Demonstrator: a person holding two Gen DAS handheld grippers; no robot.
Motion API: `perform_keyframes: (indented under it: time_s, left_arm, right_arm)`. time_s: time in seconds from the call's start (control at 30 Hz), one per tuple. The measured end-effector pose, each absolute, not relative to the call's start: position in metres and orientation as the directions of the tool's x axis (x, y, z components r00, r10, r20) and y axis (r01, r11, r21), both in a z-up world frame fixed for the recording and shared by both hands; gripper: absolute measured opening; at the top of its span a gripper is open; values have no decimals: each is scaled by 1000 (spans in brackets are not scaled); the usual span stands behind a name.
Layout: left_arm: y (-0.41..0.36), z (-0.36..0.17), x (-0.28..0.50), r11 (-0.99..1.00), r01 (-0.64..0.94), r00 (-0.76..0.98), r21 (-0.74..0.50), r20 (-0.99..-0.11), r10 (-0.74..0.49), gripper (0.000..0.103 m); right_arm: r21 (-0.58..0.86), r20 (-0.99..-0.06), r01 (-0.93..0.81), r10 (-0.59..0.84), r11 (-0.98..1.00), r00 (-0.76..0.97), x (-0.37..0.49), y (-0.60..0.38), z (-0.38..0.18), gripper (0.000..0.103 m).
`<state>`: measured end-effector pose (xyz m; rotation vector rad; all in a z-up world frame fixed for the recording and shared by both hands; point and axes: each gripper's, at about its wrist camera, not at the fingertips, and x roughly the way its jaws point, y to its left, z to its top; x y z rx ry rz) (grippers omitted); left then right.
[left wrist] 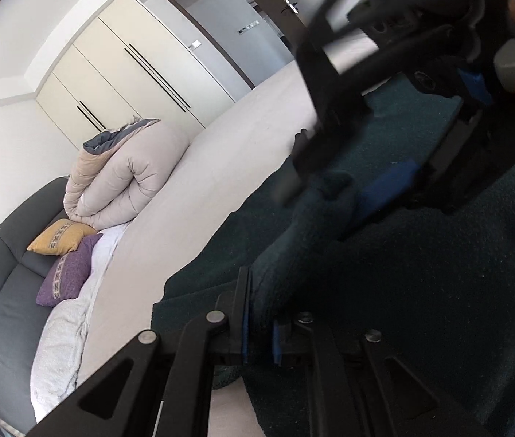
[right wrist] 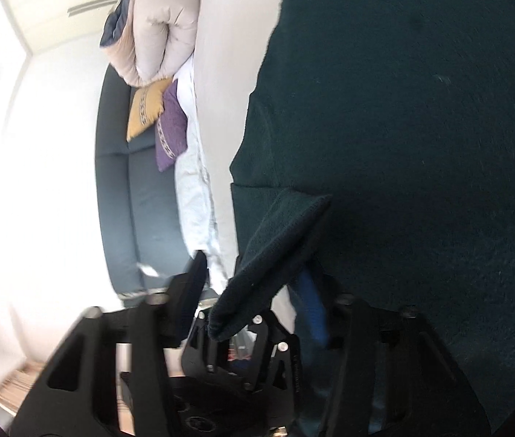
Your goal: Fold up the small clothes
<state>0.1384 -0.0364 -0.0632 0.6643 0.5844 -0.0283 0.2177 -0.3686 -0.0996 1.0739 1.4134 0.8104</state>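
A dark green fleece garment (left wrist: 421, 255) lies spread on the pale bed sheet (left wrist: 221, 167); it fills the right of the right wrist view (right wrist: 421, 109). My left gripper (left wrist: 261, 327) is shut on a raised fold of it, blue pads pinching the cloth. My right gripper (left wrist: 348, 196) shows from above at the upper right in the left wrist view, fingers spread around the same raised fold. In the right wrist view my right gripper (right wrist: 253, 291) stands open, a flap of the garment (right wrist: 275, 255) between its fingers, and the left gripper (right wrist: 242, 357) shows below it.
A rolled beige duvet (left wrist: 122, 178) lies on the bed near a dark grey headboard (left wrist: 9, 255). A yellow cushion (left wrist: 60, 236) and a purple cushion (left wrist: 67, 276) rest by a white pillow (left wrist: 60, 331). White wardrobes (left wrist: 129, 83) and a door (left wrist: 228, 29) stand beyond.
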Motion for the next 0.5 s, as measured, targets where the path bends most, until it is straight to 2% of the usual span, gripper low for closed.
perform_keyframes:
  time_s: [0.1,0.13,0.2,0.3,0.37,0.5]
  left_arm:
    - [-35,-62,139,806,216,832,552,-536,144,17]
    - [-35,-61,139,813,220,827,540,-545,138,20]
    - [-32,-58,139,830,218,819,513,-558,130,44]
    - [-25,-44,132,873,216,824,437,-562,77,68]
    - [-17,-34,125,900,215,830,379,-556,36,74]
    - [9,-24,121,960,196,800,198,-599,-39,74]
  right_arm:
    - [906,-415,113,909,408,41,220,-359,-94,10]
    - [898,-434,99,900,428,48,223,-356,-91,9]
    - [885,-464,79,883,459,65,226,-356,-86,8]
    - [857,-514,22,850,516,115,236,-358,-68,7]
    - [830,-548,-26,823,557,149,245,-365,-52,7]
    - [757,-623,-80,753,649,211,265,-394,-21,7]
